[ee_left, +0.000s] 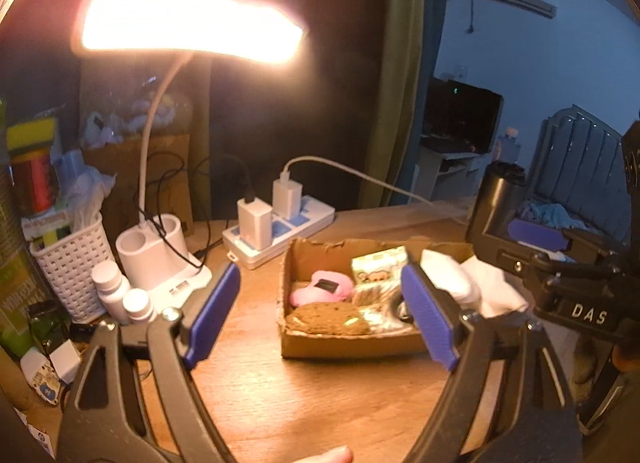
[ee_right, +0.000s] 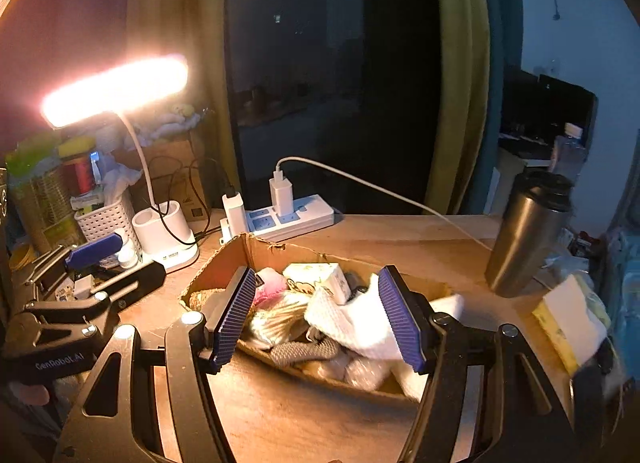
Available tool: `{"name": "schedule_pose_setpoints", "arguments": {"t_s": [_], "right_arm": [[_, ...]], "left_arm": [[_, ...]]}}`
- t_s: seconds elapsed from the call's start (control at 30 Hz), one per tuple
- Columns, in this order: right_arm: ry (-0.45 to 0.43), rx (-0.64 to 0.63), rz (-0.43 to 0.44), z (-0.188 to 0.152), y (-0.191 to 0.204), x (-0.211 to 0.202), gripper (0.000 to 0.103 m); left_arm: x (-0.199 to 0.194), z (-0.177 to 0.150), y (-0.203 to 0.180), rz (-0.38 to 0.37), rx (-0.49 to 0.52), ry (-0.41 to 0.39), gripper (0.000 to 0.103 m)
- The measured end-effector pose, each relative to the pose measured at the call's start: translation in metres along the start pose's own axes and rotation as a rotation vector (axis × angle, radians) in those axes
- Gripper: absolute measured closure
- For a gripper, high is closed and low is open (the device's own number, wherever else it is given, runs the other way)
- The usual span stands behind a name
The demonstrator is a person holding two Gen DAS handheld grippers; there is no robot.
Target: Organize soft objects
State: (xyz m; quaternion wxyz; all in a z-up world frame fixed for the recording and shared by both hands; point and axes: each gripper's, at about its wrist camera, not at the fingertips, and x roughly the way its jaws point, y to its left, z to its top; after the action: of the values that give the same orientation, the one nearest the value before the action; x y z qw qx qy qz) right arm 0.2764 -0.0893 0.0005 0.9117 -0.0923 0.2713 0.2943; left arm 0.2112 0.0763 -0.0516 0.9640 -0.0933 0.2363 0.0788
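Both grippers, left [ee_left: 320, 317] and right [ee_right: 316, 317], spread empty above shallow brown cardboard box [ee_right: 224, 263]; draped white knit cloth [ee_right: 352, 323] may slide out.

- Wooden desk [ee_left: 256, 395], warm-lit, grain running across the bare front part.
- Shallow cardboard box [ee_left: 352, 347] near the middle, holding soft items.
- White power strip [ee_left: 280, 231] behind the box, two chargers plugged in.
- White desk lamp base [ee_left: 160, 259] left of the strip, lit head above.
- White woven basket [ee_left: 72, 267] at far left, stuffed full.
- Two small white bottles [ee_left: 120, 295] just in front of basket and lamp base.
- Steel tumbler [ee_right: 528, 231] standing upright at right, well apart from the box.
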Motion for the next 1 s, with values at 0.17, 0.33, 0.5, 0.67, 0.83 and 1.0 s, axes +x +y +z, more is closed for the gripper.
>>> {"name": "schedule_pose_setpoints", "arguments": {"t_s": [0.17,0.33,0.5,0.67,0.83,1.0], "right_arm": [[-0.026,0.008,-0.024,-0.008,-0.005,-0.028,0.036],[-0.056,0.014,-0.049,-0.014,-0.011,-0.058,0.036],[-0.086,0.02,-0.064,-0.019,-0.014,-0.083,0.036],[-0.116,0.018,-0.073,-0.022,-0.016,-0.107,0.036],[-0.152,0.016,-0.083,-0.023,-0.013,-0.131,0.036],[-0.199,0.026,-0.11,-0.025,-0.012,-0.16,0.025]], "left_arm": [[-0.02,0.002,-0.014,-0.023,0.015,-0.033,0.019],[-0.039,0.005,-0.032,-0.054,0.039,-0.059,0.018],[-0.062,0.007,-0.048,-0.071,0.058,-0.089,0.018],[-0.084,0.009,-0.058,-0.076,0.062,-0.119,0.017],[-0.104,0.011,-0.067,-0.076,0.072,-0.146,0.017],[-0.123,0.012,-0.076,-0.081,0.084,-0.165,0.005]]}}
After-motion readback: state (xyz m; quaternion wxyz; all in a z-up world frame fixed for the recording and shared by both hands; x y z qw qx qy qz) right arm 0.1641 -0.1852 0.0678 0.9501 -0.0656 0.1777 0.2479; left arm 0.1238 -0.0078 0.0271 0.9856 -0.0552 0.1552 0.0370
